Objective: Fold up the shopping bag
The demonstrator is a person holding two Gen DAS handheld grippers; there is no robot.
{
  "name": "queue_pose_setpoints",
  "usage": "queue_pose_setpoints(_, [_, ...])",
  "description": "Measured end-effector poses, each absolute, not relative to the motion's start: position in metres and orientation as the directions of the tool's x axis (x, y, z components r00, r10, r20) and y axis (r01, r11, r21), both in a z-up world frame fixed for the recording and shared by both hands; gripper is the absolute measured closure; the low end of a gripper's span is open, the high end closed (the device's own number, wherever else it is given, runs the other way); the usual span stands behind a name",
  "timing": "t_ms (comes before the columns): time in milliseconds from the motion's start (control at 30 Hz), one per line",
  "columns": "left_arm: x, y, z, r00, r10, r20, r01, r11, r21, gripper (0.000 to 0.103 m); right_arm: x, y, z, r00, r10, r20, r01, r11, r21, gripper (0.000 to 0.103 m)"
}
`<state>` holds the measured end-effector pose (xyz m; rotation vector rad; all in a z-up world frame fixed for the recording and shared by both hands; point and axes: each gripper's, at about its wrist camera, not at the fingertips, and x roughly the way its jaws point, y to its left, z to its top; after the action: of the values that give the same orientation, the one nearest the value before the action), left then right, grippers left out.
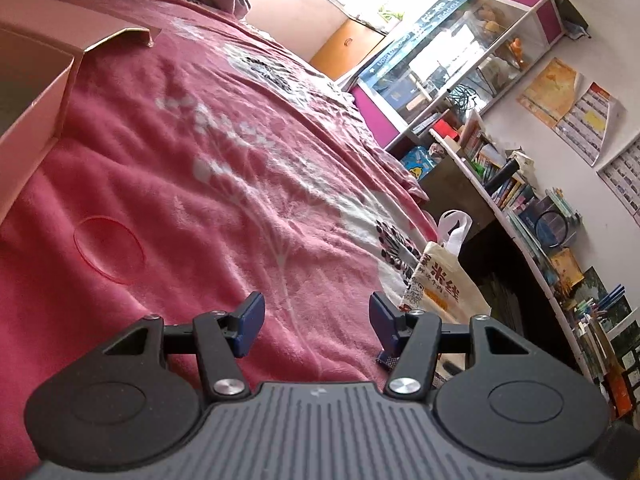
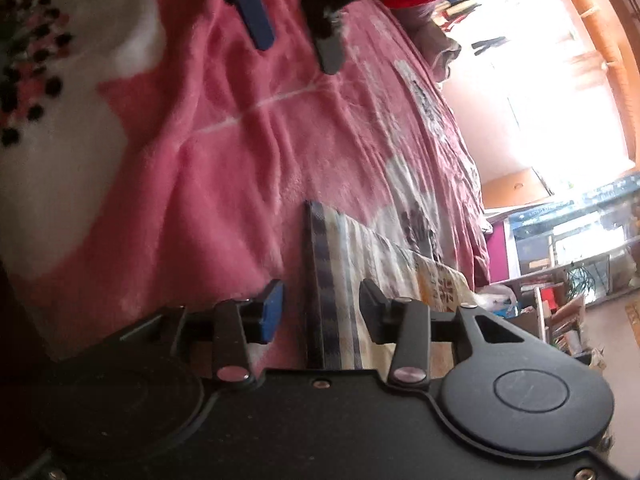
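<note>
Open pink blanket (image 1: pixel 208 184) stretches ahead of the left tongs (image 1: pixel 316 322), free to cross. A pink cardboard box (image 1: pixel 36 92) blocks its far left side, and the shopping bag (image 1: pixel 444 280) stands at the bed's right edge.

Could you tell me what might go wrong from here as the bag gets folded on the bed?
1. The bag lies on a soft, wrinkled blanket; the right tongs, open astride its striped edge, may pinch blanket along with the bag.
2. The bag sits near the bed's edge with its handle hanging past it, so a tug could slide it off.
3. The left tongs are open and empty, so nothing pins the bag.
</note>
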<state>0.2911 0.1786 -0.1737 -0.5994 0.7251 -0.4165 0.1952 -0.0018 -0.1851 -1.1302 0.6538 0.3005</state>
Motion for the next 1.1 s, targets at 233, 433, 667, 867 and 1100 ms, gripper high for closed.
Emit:
queue_pose_setpoints(233, [0.294,0.179,-0.176,0.675,-0.544,-0.499,0.143,0.76,-0.634,0.046,0.217,-0.019,-0.179,0.768,-0.106,-0.632,-0.516,0.481,-0.708,0.085])
queue_pose_setpoints(433, [0.298,0.176,-0.175,0.678,-0.537,-0.502,0.139,0.764,-0.63,0.046,0.207,-0.038,-0.137,0.801,0.005,-0.599,-0.489,0.583,-0.649,0.1])
queue_pose_setpoints(667, [0.301,0.168,-0.176,0.671,-0.539,-0.51,0.146,0.77,-0.621,0.046,0.215,-0.064,-0.009,0.918,0.288,-0.275,-0.363,0.889,-0.28,0.101])
queue_pose_setpoints(867, [0.302,0.166,-0.177,0.666,-0.539,-0.515,0.147,0.772,-0.618,0.046,0.217,-0.109,0.037,0.936,0.351,0.015,-0.348,0.921,0.176,0.101])
queue_pose_setpoints(1100, [0.302,0.168,-0.177,0.665,-0.543,-0.513,0.149,0.769,-0.621,0.046,0.214,-0.186,-0.091,0.955,0.169,-0.244,0.076,0.656,0.751,0.101])
